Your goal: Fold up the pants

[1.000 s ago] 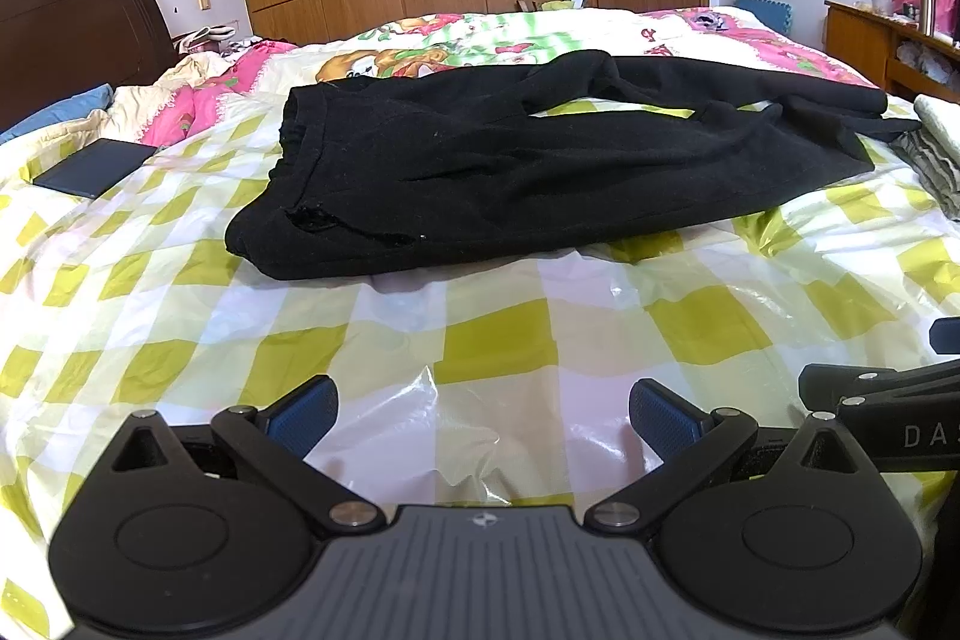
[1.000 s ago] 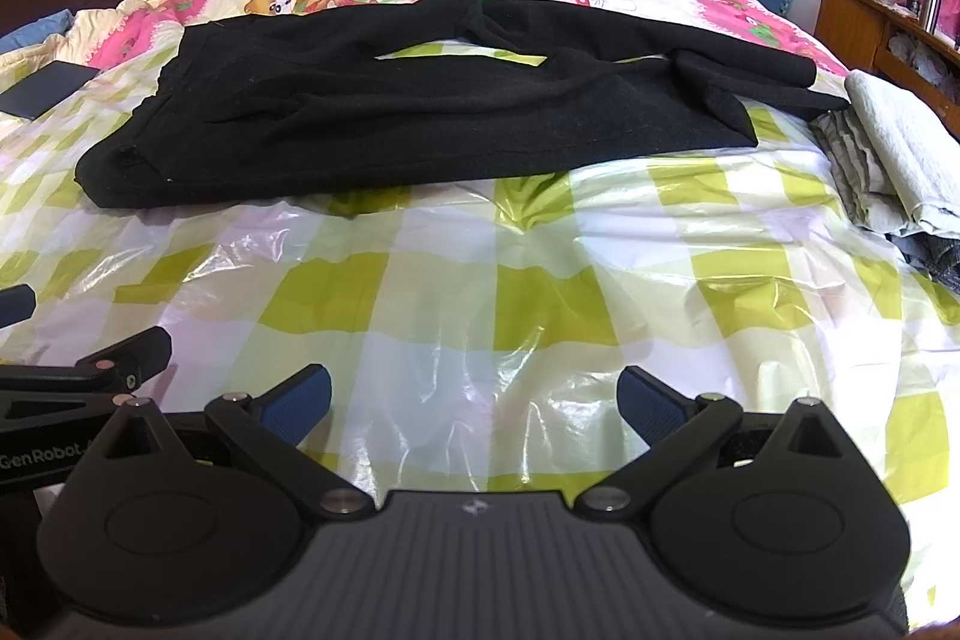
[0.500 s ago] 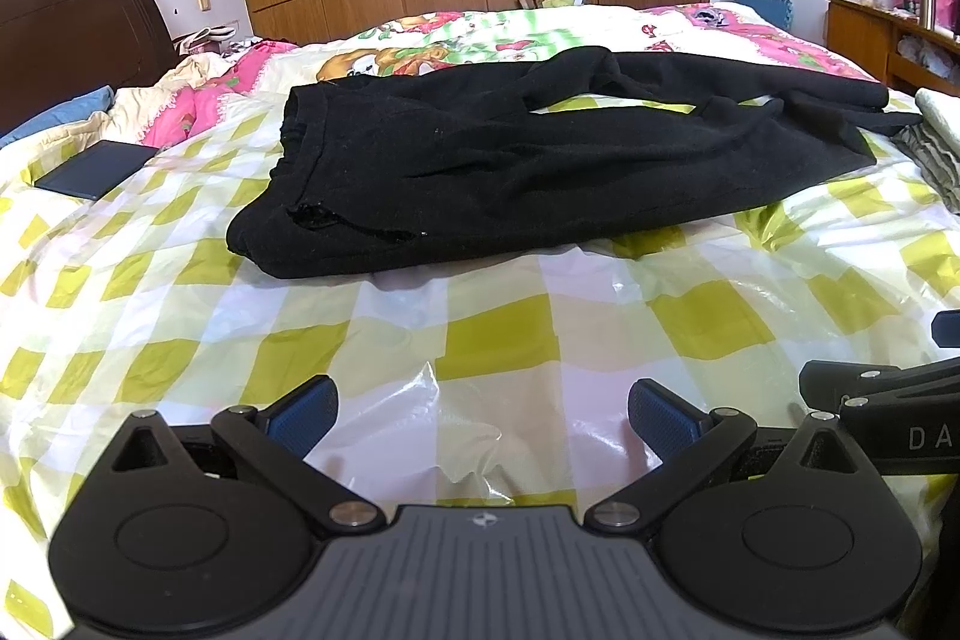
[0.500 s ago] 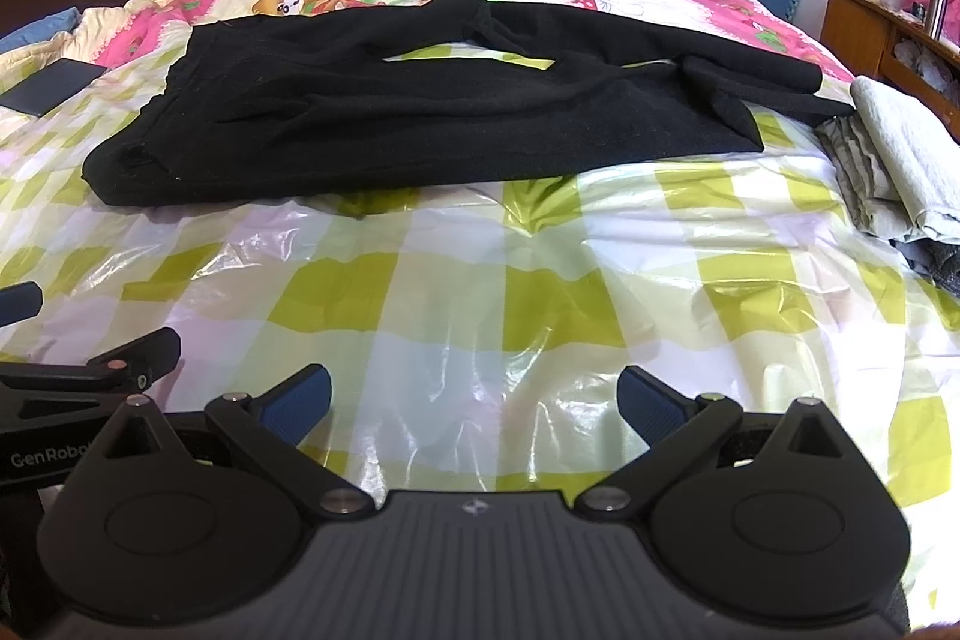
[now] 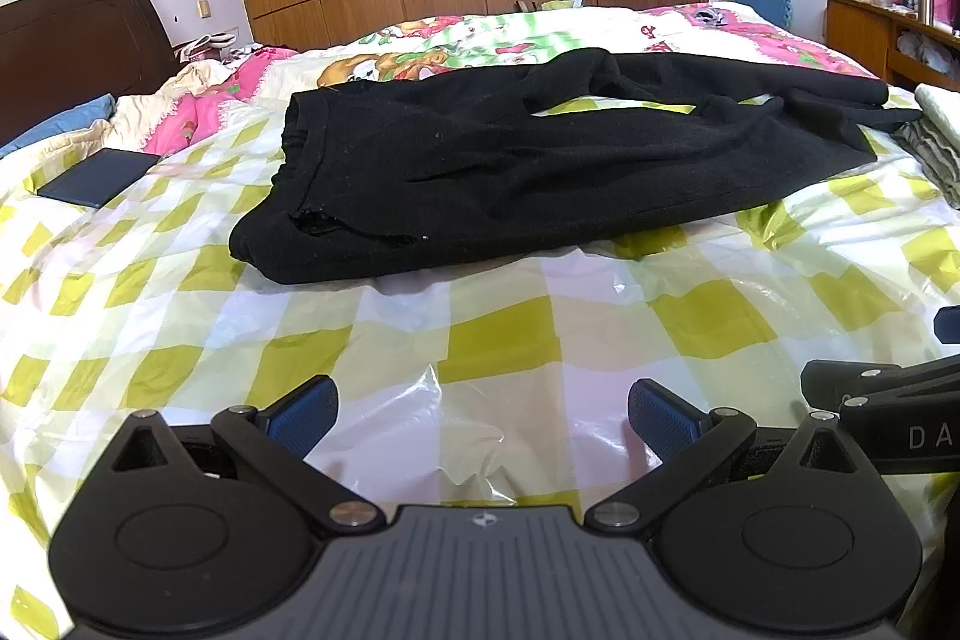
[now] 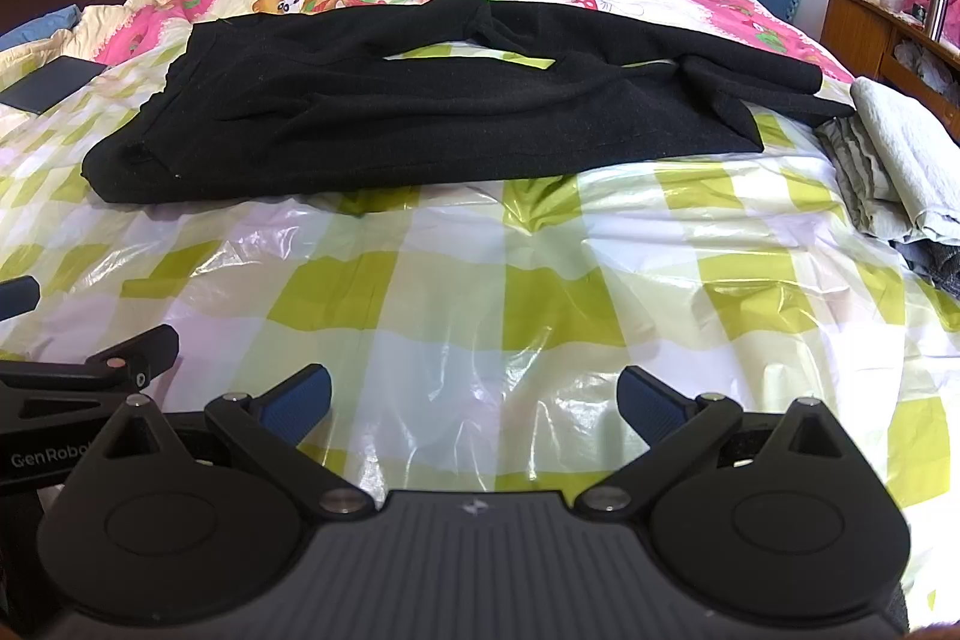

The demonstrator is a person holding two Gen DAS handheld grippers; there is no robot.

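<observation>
The black pants point(image 5: 540, 166) lie flat across the middle of the bed point(image 5: 510, 340), soft and limp. Left gripper point(image 5: 483, 409) and right gripper point(image 6: 474, 400) are wide, empty; the waistband seems the best hold.

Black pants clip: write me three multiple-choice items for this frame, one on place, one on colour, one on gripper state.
1. Where does the waistband end of the black pants lie?
A. toward the headboard side
B. toward the folded clothes
C. hanging off the bed

2. What colours are the checks on the plastic sheet?
A. red and blue
B. yellow-green and white
C. plain grey

3. How do the left gripper and right gripper stand?
A. both shut on cloth
B. one open, one shut
C. both open, holding nothing

Answers: 1 A, the waistband faces the dark headboard. 2 B, the checks show under both grippers. 3 C, the jaws are spread with only sheet between them.
</observation>
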